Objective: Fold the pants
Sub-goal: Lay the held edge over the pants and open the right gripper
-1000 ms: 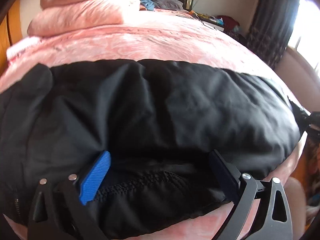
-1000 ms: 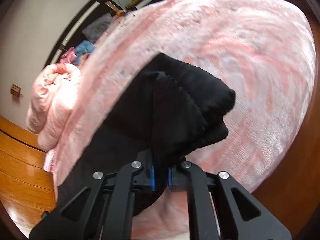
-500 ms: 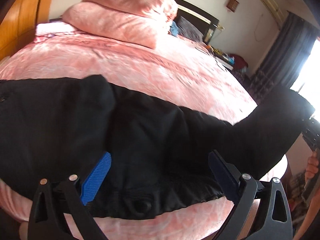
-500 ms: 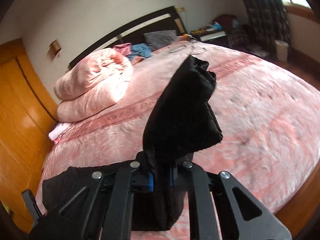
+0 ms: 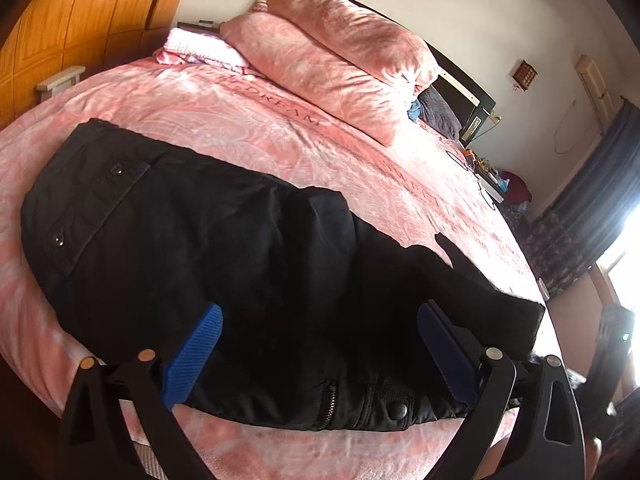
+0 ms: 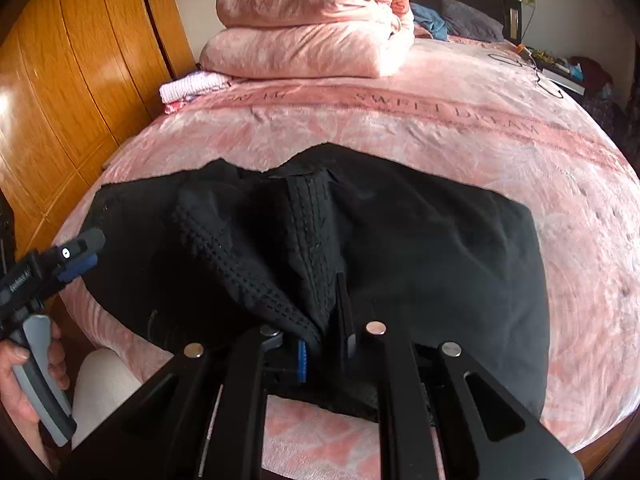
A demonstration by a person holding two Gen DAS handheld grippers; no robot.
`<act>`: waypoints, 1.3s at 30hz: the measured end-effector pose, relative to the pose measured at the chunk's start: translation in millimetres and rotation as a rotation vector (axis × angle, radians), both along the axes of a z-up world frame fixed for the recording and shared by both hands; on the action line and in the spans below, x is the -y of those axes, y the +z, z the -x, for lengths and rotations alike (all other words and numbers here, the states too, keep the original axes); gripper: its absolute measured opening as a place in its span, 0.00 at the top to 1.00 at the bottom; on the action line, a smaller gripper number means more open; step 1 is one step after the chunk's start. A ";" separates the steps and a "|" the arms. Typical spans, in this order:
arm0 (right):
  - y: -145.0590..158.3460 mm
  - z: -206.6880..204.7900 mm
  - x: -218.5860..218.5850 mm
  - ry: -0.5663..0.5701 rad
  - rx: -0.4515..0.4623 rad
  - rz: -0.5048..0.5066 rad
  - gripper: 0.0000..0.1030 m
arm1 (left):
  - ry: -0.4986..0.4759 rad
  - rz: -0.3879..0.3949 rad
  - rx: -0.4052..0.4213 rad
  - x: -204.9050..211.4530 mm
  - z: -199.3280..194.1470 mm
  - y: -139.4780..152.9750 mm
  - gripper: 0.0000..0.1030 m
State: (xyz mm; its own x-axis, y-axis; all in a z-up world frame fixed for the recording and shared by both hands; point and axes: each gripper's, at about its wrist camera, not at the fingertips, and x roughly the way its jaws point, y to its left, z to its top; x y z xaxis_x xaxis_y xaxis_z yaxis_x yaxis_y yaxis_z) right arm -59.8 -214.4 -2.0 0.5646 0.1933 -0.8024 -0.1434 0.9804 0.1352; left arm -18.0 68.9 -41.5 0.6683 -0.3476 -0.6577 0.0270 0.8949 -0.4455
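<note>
Black pants (image 5: pixel 224 248) lie across the near edge of a pink bed (image 5: pixel 224 120). In the left wrist view my left gripper (image 5: pixel 320 356) is open, its blue pads (image 5: pixel 192 354) wide apart over the zipper end, holding nothing. In the right wrist view my right gripper (image 6: pixel 324 350) is shut on the ribbed cuff end of the pants (image 6: pixel 304 232), folded back over the rest of the garment (image 6: pixel 440 256). The left gripper also shows in the right wrist view (image 6: pixel 76 258), at the left edge of the pants.
A folded pink duvet (image 6: pixel 312 28) and small folded clothes (image 6: pixel 192 84) sit at the head of the bed. A wooden wardrobe (image 6: pixel 68 80) stands along the left. A nightstand with clutter (image 5: pixel 496 184) and dark curtains (image 5: pixel 580 216) are at the far side.
My right gripper has carried the leg end over from the right and lowered it onto the upper pants. My left gripper stays open and has drawn back.
</note>
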 end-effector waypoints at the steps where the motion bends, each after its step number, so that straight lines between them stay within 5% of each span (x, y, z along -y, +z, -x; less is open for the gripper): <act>1: -6.3 1.0 -1.5 0.003 -0.013 0.007 0.90 | -0.003 0.001 -0.005 0.0 -0.6 -1.8 0.04; 6: -25.4 8.1 -13.1 0.057 -0.070 0.067 0.72 | -0.041 0.007 -0.019 9.6 -1.5 -6.1 0.04; 8: -25.0 13.1 -16.4 0.100 -0.089 0.052 0.41 | -0.053 0.007 -0.015 13.1 -1.1 -5.1 0.04; 10: -17.4 21.6 -17.0 0.152 -0.101 -0.030 0.25 | -0.061 0.003 -0.011 16.1 -0.4 -3.2 0.04; 14: 4.4 35.5 -13.3 0.151 -0.037 -0.102 0.26 | -0.062 -0.002 -0.010 15.9 0.0 -2.1 0.04; 21: -7.1 28.6 -32.5 0.163 -0.055 -0.024 0.29 | -0.055 -0.008 -0.025 14.2 1.8 -4.3 0.04; 25: -24.7 16.2 -24.4 0.114 -0.100 -0.047 0.61 | -0.056 -0.018 -0.033 12.0 1.8 -7.5 0.04; 26: -27.8 13.6 -20.4 0.113 -0.113 -0.079 0.78 | -0.053 -0.014 -0.038 10.2 1.3 -8.7 0.04; 29: -25.7 11.0 -10.3 0.098 -0.120 -0.150 0.92 | -0.046 -0.014 -0.042 6.0 0.3 -10.3 0.04; 35: 11.7 24.6 -23.7 0.199 -0.031 -0.151 0.94 | -0.031 -0.005 -0.039 -1.9 -0.2 -11.3 0.04; 39: -3.1 20.2 -40.1 0.237 -0.093 -0.139 0.94 | -0.026 0.001 -0.041 -4.1 -0.2 -11.0 0.04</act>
